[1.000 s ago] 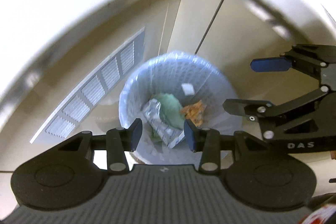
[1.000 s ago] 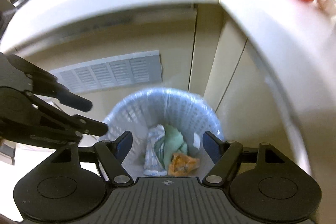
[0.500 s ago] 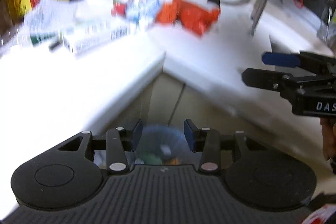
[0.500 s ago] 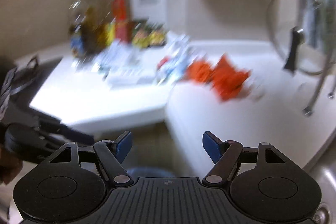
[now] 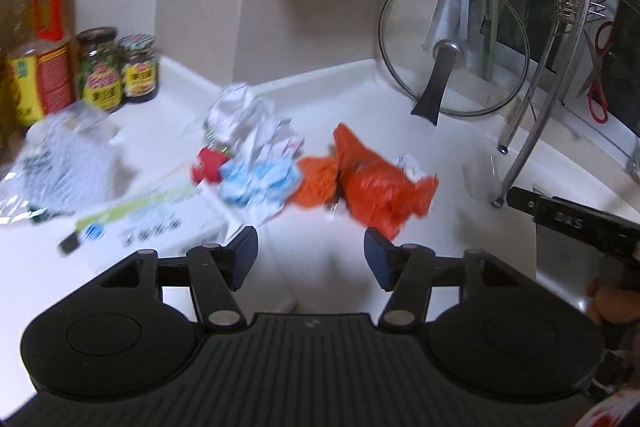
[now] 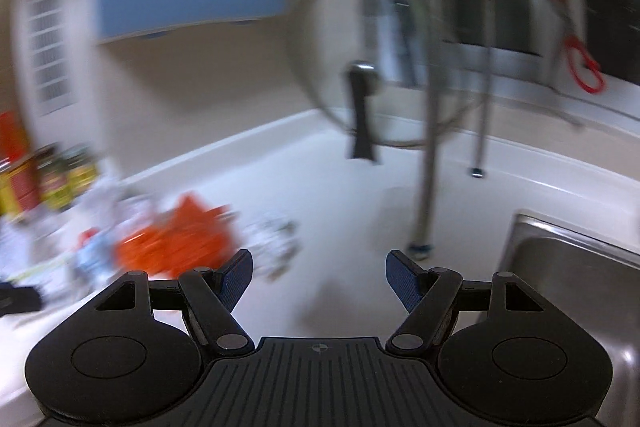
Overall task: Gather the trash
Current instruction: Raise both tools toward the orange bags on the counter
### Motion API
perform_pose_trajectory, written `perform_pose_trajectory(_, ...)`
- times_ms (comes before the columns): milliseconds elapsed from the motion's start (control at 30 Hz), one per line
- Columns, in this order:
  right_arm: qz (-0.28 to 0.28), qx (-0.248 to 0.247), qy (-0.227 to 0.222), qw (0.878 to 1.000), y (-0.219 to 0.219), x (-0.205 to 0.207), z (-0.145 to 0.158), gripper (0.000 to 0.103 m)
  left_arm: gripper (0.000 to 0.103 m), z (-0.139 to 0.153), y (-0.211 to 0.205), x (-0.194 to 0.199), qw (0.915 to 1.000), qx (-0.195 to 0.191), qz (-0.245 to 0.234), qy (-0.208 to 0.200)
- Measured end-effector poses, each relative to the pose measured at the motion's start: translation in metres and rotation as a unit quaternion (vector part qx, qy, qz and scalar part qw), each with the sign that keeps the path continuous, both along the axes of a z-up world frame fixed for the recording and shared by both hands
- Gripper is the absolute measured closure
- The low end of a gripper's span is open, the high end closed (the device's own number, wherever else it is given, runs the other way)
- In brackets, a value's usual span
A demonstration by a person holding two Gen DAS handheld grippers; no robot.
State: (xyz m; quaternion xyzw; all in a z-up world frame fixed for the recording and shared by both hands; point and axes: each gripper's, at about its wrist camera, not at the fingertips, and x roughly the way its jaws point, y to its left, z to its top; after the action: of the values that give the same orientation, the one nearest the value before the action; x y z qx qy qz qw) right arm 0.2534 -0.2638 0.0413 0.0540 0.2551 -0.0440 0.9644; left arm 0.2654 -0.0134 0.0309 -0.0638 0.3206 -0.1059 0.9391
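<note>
Looking through your left wrist camera, you get the sharper picture: a heap of trash on the white counter, with a crumpled orange wrapper in the middle, blue and white crumpled paper touching its left side, a red scrap further left, and a clear crinkled bag at the far left. Behind the bag stand two jars and a yellow-labelled bottle. Your right wrist camera is smeared by motion, so the same orange wrapper is only a blur at the left, but it alone shows the steel sink at the near right. Both views catch the glass lid propped upright at the far side of the counter beside the legs of the dish rack. Both tools tilt downward over the counter, with the trash beyond their tips. Your left gripper has just been opening; its pads stand apart with only bare counter between them, touching nothing. Your right gripper is spread wide and empty, and from the left camera you see only its black body and part of your hand at the right edge.
</note>
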Motion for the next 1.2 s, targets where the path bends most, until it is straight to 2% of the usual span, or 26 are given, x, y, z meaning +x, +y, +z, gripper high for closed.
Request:
perform_pose_trajectory(133, -0.057, 0.002, 0.012, 0.998, -0.019, 0.036, -0.01, 0.029, 0.045, 0.001, -0.015, 0.024, 0.9999, 0.009, -0.007, 0.005)
perform_pose_trajectory(233, -0.09, 0.022, 0.027, 0.995, -0.029, 0.06, -0.02, 0.029, 0.045, -0.004, -0.02, 0.038, 0.9998, 0.013, -0.008, 0.016)
perform_pose_trajectory(533, -0.154, 0.051, 0.05, 0.986, -0.04, 0.101, -0.044, 0.03, 0.045, -0.011, -0.023, 0.066, 0.9992, 0.024, -0.008, 0.032)
perform_pose_trajectory(600, -0.166, 0.06, 0.054, 0.983, -0.044, 0.103, -0.046, 0.038, 0.045, -0.01, -0.024, 0.07, 0.9992, 0.025, -0.01, 0.03)
perform_pose_trajectory(700, -0.179, 0.067, 0.061, 0.98, -0.045, 0.104, -0.05, 0.041, 0.045, -0.009, -0.025, 0.075, 0.9992, 0.028, -0.015, 0.027)
perform_pose_trajectory(767, -0.177, 0.062, 0.063, 0.98, -0.045, 0.105, -0.051, 0.043, 0.045, -0.009, -0.026, 0.079, 0.9991, 0.028, -0.015, 0.027)
perform_pose_trajectory(867, -0.155, 0.066, 0.068, 0.983, -0.042, 0.1, -0.05, 0.057, 0.045, -0.009, -0.028, 0.083, 0.999, 0.03, -0.021, 0.026)
perform_pose_trajectory(1033, -0.108, 0.056, 0.077, 0.99, -0.036, 0.076, -0.045, 0.057, 0.045, -0.008, -0.038, 0.091, 0.9987, 0.027, -0.04, 0.019)
perform_pose_trajectory(1200, -0.049, 0.037, 0.077, 0.995, -0.038, 0.037, -0.038, 0.057, 0.045, -0.002, -0.064, 0.099, 0.9951, 0.025, -0.096, 0.001)
